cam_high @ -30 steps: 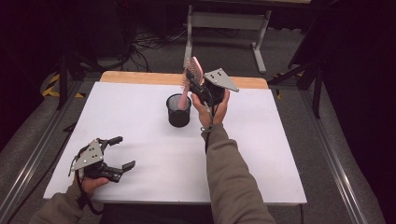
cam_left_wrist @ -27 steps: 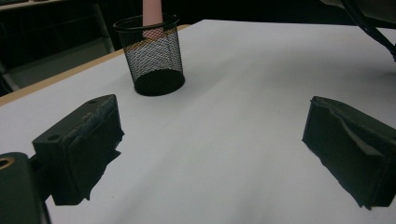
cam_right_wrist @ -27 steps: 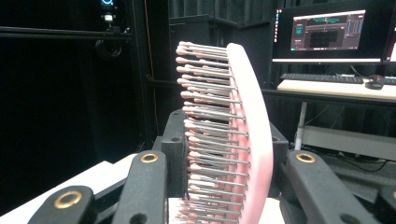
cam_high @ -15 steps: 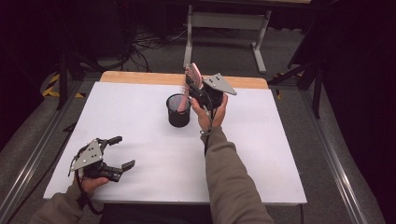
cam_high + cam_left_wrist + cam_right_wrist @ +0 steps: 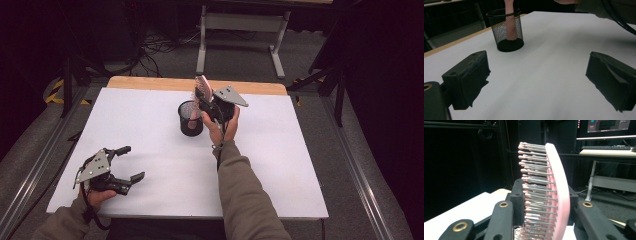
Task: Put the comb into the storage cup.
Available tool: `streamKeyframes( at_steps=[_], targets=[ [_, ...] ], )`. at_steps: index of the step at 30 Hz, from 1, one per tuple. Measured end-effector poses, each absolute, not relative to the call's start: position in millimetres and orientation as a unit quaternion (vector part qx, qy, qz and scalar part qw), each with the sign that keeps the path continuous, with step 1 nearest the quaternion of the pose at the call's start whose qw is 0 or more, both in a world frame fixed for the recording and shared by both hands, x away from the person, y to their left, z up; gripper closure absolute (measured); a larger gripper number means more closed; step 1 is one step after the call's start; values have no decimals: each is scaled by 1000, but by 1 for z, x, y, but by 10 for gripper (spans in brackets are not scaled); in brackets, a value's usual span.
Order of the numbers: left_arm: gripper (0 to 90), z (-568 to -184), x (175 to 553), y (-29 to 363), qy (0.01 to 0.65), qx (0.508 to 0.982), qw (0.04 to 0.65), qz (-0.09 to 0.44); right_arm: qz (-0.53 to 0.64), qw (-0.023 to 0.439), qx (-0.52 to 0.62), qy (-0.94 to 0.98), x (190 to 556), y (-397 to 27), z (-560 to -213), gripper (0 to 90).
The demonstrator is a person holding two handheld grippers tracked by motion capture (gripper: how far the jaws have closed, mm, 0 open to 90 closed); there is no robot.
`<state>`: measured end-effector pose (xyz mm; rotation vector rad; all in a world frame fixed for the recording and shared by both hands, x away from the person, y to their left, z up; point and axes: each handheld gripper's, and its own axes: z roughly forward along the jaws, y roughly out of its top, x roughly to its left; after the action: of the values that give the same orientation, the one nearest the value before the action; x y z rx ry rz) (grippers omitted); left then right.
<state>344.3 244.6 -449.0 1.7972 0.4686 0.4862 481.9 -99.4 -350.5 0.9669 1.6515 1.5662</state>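
A pink hairbrush (image 5: 202, 88) with metal bristles stands upright, and my right gripper (image 5: 204, 101) is shut on its head. In the right gripper view the brush (image 5: 555, 187) rises between the two black jaws, bristles facing left. Its pink handle (image 5: 510, 26) reaches down inside the black mesh cup (image 5: 190, 121), which stands at the middle back of the white table (image 5: 150, 125). My left gripper (image 5: 132, 163) rests at the front left, open, with nothing between its pads (image 5: 470, 75). From the left gripper view the cup (image 5: 507, 37) is farther off across bare table.
The table's wooden back edge (image 5: 150, 83) lies just behind the cup. A metal stand (image 5: 240, 30) and cables are on the floor beyond it. A desk with a monitor and keyboard (image 5: 606, 147) shows behind the brush.
My right gripper has come down a little with the hairbrush, so the handle sits deeper in the cup. The left gripper has stayed where it was.
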Motion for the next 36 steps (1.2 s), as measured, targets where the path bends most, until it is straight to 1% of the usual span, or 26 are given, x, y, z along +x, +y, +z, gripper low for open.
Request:
streamKeyframes(
  at_steps=[10,21,28,36],
  targets=[
    [57,-449,344,245,200,767,573,207,599,314,379,632,484,-101,-360,640],
    [57,-449,344,244,199,768,573,207,603,306,380,631,484,-101,-363,637],
    [57,-449,344,244,199,769,571,208,609,293,387,628,485,-106,-367,625],
    [58,-449,345,243,198,770,569,210,598,294,400,629,485,-113,-375,609]
  ],
)
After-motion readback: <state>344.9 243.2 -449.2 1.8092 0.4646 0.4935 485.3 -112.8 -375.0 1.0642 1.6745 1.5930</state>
